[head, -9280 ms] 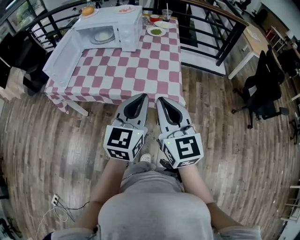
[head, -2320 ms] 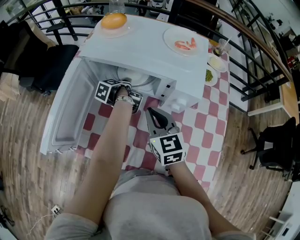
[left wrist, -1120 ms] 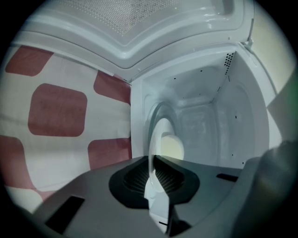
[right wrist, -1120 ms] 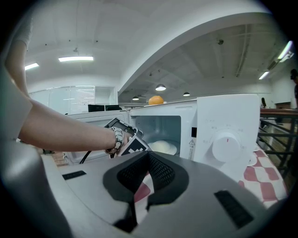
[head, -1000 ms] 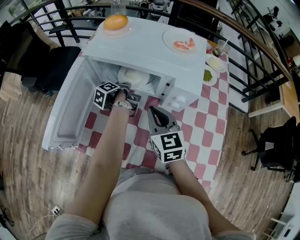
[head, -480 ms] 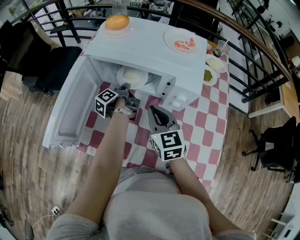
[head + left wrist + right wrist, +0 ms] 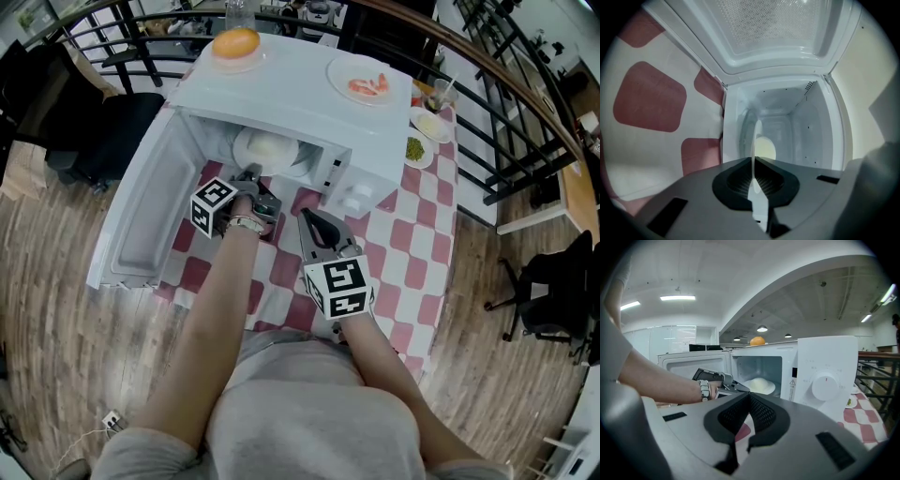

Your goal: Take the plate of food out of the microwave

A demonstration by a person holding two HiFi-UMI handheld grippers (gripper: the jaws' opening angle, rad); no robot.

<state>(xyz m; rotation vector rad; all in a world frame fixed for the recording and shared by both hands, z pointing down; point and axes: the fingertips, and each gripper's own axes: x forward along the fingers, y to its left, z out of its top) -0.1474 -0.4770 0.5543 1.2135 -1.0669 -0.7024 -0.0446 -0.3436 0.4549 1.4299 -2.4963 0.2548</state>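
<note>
In the head view, our left gripper (image 7: 251,176) is at the mouth of the open microwave (image 7: 309,94). The plate (image 7: 267,150) of food sits inside, at 12 o'clock from it. Our right gripper (image 7: 310,218) hangs over the table (image 7: 412,234) at 4 o'clock, its fingers together and holding nothing.

In the left gripper view, the fingers (image 7: 736,180) pinch the plate's thin rim.

In the right gripper view, the food (image 7: 758,383) is a white heap in the microwave.

We think we should pull slowly and straight out. We should keep the plate flat so nothing slides off.
</note>
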